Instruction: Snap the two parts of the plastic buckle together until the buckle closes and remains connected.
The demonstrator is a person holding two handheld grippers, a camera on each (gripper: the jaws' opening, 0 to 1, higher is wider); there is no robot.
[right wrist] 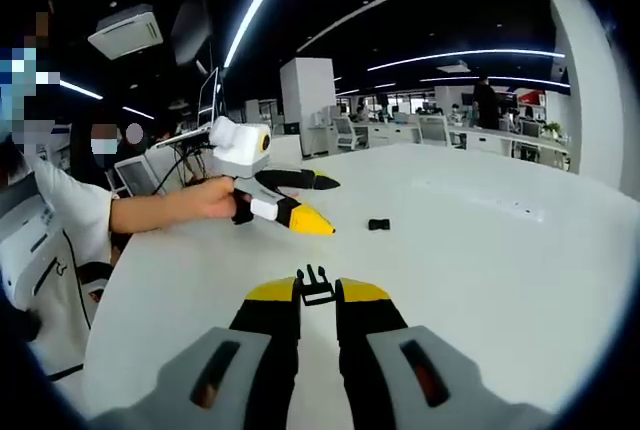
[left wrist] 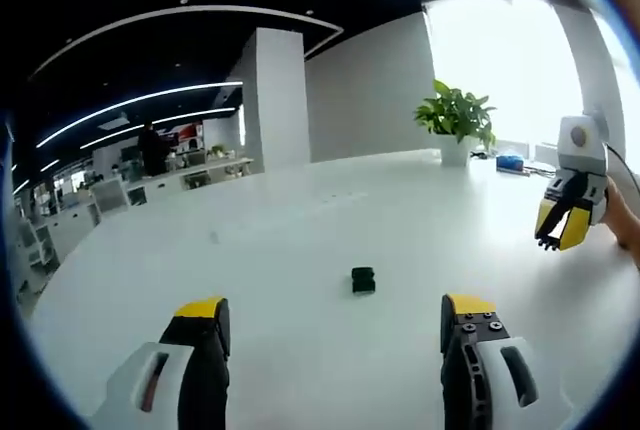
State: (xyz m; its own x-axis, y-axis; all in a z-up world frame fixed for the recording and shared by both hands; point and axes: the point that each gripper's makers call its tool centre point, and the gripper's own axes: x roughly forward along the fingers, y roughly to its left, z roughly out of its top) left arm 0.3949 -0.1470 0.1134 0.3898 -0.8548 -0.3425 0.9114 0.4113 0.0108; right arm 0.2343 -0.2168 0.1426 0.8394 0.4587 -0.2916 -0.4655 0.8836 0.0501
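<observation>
One black buckle part (left wrist: pixel 363 279) lies alone on the white table (left wrist: pixel 300 230), ahead of my left gripper (left wrist: pixel 332 308), whose jaws stand wide open with nothing between them. The right gripper (left wrist: pixel 550 242) hangs at the far right above the table, its yellow tips pinched on a small black piece. In the right gripper view my right gripper (right wrist: pixel 317 293) is shut on the pronged black buckle part (right wrist: pixel 317 278). Beyond it the left gripper (right wrist: pixel 330 207), held by a hand (right wrist: pixel 215 198), points open at the loose buckle part (right wrist: pixel 378 224).
A potted plant (left wrist: pixel 457 120) and a blue object (left wrist: pixel 510 161) stand at the table's far edge by the window. A person in a white sleeve (right wrist: pixel 60 210) sits at the table's left side. Office desks and chairs (right wrist: pixel 430 130) fill the background.
</observation>
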